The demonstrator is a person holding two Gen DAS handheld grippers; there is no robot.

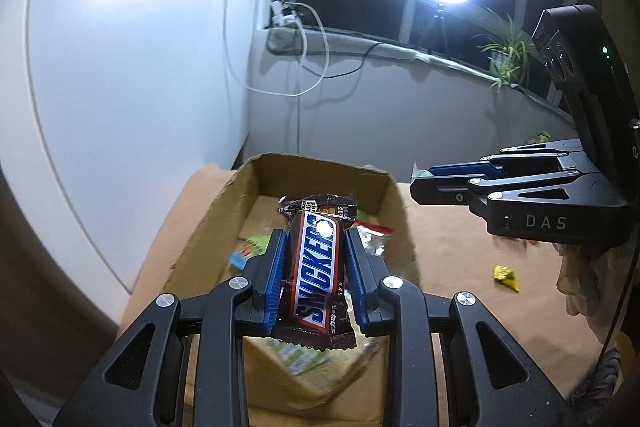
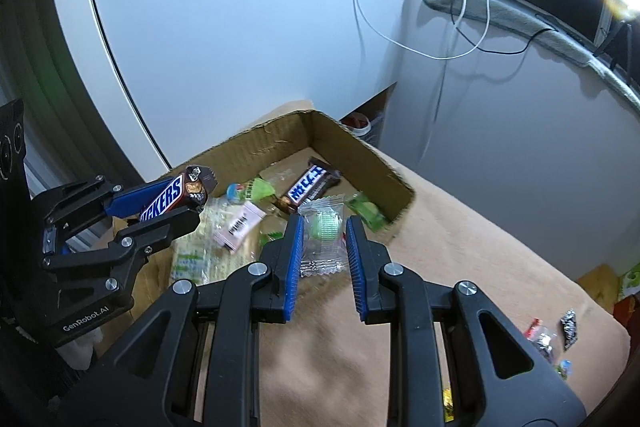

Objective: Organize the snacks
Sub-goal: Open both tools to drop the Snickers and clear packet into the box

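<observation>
Right wrist view: cardboard box [image 2: 256, 147] fills centre frame, open top, sitting on a tan cloth surface [image 2: 460, 247]. Already inside it: a second Snickers bar [image 2: 310, 185], a pale pink packet [image 2: 240, 225], a large clear cracker pack [image 2: 192, 251], several green-wrapped sweets [image 2: 260, 189]. By my reading the job is past halfway.

Left gripper [image 2: 176, 205], at left of frame, is clamped on a Snickers bar [image 2: 170, 201], carried above the box's near-left edge; not yet dropped.

Right gripper [image 2: 323, 247], lower centre, has a clear packet with green contents [image 2: 322, 235] between its blue pads. Whether it is pinched or merely framed, cannot tell; motion blur.

Left to gather: small wrappers [image 2: 550, 335] at lower right, loose on the cloth.

Left wrist view: one yellow sweet [image 1: 506, 277] at right of frame, also outside the box.
</observation>
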